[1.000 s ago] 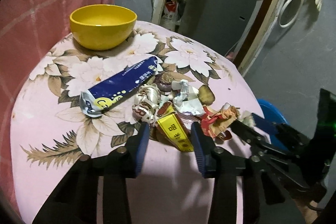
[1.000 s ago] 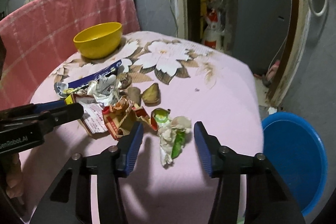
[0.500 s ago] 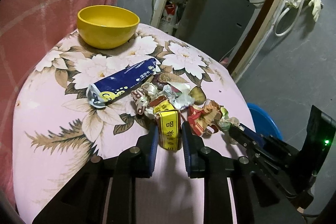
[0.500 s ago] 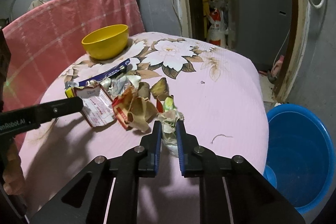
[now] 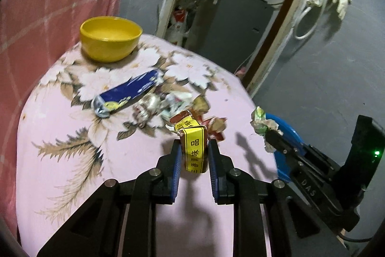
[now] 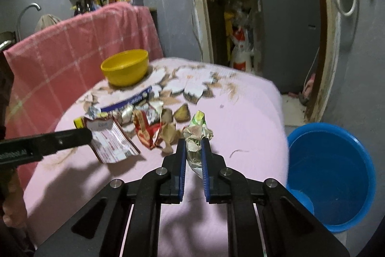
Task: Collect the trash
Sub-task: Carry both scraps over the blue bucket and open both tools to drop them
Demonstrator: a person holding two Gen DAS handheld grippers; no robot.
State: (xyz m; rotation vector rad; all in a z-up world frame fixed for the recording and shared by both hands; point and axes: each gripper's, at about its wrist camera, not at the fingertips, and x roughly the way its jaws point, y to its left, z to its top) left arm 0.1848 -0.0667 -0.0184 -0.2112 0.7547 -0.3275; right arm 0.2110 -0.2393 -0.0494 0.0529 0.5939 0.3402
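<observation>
Two handheld grippers are working over a table covered with a pink cloth printed with pale flowers. The left gripper is pinching a crumpled packet with a yellow label between its blue pads, the packet standing up between the narrowed jaws, just above the cloth at the near edge of the litter. The right gripper is clamping a crumpled green and white wrapper, which is sticking up past its fingertips; its jaws are drawn nearly together around the paper. In the left wrist view that same wrapper is showing at the right, over the table's edge, in front of a blue basin that is sitting on the floor beside the table. The rest of the trash pile is lying in the middle of the table: a long blue wrapper, silvery foil scraps, a red and gold wrapper and brown scraps, all close together. A yellow bowl is standing upright at the far side of the table, well apart from both grippers. A pink checked cloth is hanging behind the table, and an open doorway with a grey cabinet is showing beyond. The views are slightly blurred.
</observation>
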